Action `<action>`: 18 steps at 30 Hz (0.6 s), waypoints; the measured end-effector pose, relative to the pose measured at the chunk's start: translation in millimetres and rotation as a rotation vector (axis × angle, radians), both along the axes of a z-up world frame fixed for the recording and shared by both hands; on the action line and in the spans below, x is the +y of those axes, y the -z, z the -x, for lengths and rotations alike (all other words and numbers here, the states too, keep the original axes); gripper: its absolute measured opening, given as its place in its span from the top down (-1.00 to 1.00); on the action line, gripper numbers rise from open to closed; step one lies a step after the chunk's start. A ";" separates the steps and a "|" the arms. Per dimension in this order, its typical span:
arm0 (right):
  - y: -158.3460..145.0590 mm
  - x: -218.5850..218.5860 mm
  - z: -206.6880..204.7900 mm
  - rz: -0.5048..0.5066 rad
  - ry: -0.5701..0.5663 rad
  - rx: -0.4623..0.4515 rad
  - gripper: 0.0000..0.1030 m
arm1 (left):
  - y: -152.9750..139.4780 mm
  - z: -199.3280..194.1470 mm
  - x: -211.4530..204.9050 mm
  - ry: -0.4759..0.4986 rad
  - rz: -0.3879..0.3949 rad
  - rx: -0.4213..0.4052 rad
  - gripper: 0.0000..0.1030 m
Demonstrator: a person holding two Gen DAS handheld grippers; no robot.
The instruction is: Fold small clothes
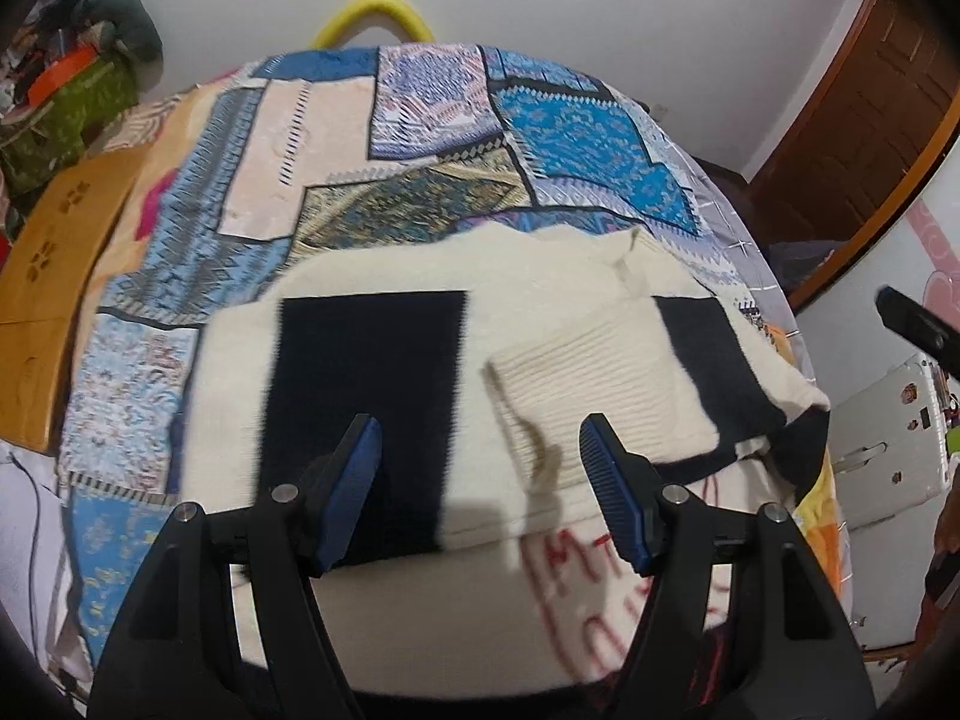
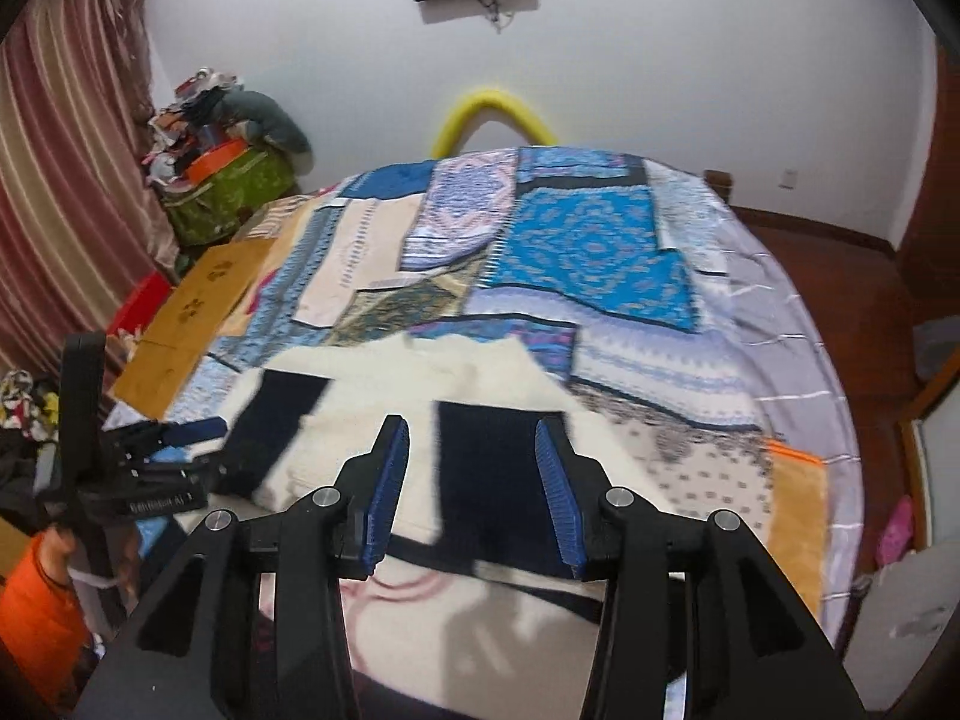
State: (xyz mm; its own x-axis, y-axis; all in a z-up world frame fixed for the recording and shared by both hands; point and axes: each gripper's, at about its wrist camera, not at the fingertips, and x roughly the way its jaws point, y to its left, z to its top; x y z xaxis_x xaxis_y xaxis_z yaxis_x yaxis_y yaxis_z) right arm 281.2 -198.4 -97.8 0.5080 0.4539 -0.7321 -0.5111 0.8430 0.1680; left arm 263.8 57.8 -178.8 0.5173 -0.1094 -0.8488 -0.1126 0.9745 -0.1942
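Note:
A cream knitted sweater (image 1: pixel 540 276) with black rectangular patches (image 1: pixel 366 372) lies flat on the patchwork bedspread (image 1: pixel 420 138). One ribbed cream sleeve (image 1: pixel 600 372) is folded in across its front. My left gripper (image 1: pixel 478 426) hovers over the sweater's near part, open, with nothing between its blue pads. My right gripper (image 2: pixel 469 423) stands open above the sweater (image 2: pixel 456 366) over a black patch (image 2: pixel 492 468), holding nothing. The left gripper's blue finger (image 2: pixel 195 429) shows at the sweater's left side in the right wrist view.
A cream blanket with red lettering (image 1: pixel 600 600) lies under the sweater's near edge. A wooden board (image 1: pixel 54 276) and a green bag piled with clutter (image 1: pixel 66 114) flank the bed's left. A yellow tube (image 1: pixel 372 12) stands behind the bed. An orange sleeve (image 2: pixel 36 600) is at lower left.

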 end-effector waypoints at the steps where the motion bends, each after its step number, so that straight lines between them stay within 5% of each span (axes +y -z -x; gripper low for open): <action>1: 0.9 -5.8 0.9 0.008 0.008 -0.007 0.22 | 1.9 -4.0 -4.7 0.006 -0.001 0.006 -0.32; 10: 16.9 -46.1 1.8 -0.002 0.050 0.014 0.22 | 27.3 -28.9 -36.6 0.037 0.009 0.075 -0.31; 18: 36.2 -64.7 -0.6 -0.036 0.074 0.063 0.21 | 39.5 -32.7 -48.7 0.057 0.027 0.073 0.49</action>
State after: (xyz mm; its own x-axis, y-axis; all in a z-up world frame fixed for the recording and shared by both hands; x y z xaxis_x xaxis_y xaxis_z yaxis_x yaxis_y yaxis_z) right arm 281.8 -263.1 -134.0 0.4950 0.4435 -0.7471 -0.4349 0.8709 0.2289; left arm 296.5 9.1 -218.3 0.4463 -0.1603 -0.8804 -0.0723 0.9741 -0.2140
